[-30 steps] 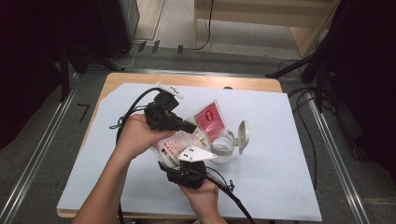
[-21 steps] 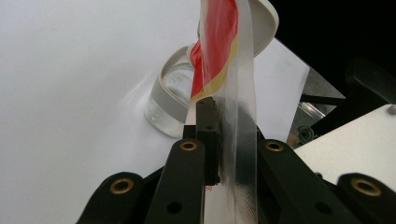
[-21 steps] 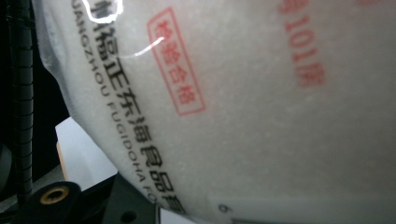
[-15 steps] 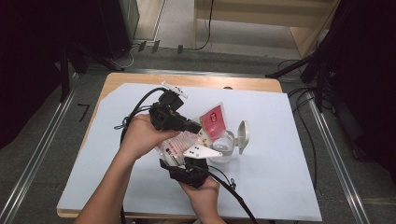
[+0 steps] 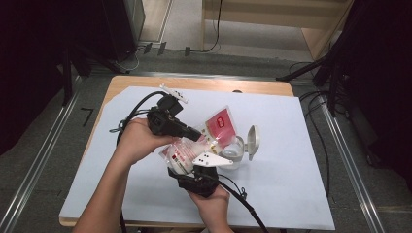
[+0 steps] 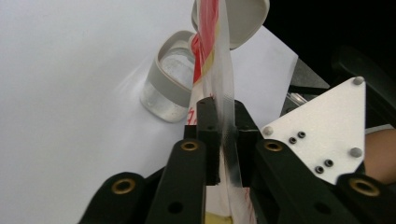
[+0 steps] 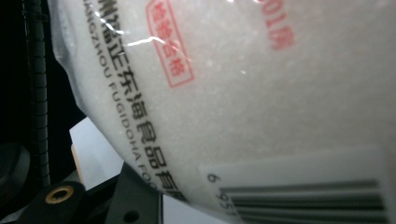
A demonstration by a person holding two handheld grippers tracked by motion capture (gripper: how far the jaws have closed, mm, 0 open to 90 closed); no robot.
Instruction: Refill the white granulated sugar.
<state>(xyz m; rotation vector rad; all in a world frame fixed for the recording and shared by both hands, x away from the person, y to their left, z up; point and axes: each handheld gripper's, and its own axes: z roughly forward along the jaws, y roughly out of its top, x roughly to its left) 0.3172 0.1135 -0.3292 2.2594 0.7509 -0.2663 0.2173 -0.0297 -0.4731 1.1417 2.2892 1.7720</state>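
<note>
- High view: a plastic bag (image 5: 194, 145) of white granules is being held above the table (image 5: 291, 194) by both grippers, beside an open jar (image 5: 235, 150).
- Left gripper view: the left gripper (image 6: 219, 126) is being kept clamped on the bag's thin edge (image 6: 219, 70).
- Right gripper view: the bag's belly (image 7: 261, 93) (barcode showing) is being pressed close against the camera; the right gripper's (image 5: 197, 167) grip cannot be told.

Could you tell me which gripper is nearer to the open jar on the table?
Left. The left gripper pinches the bag's flat top edge just beside and above the jar; the right gripper holds the bag's full bottom, nearer the person.
</note>
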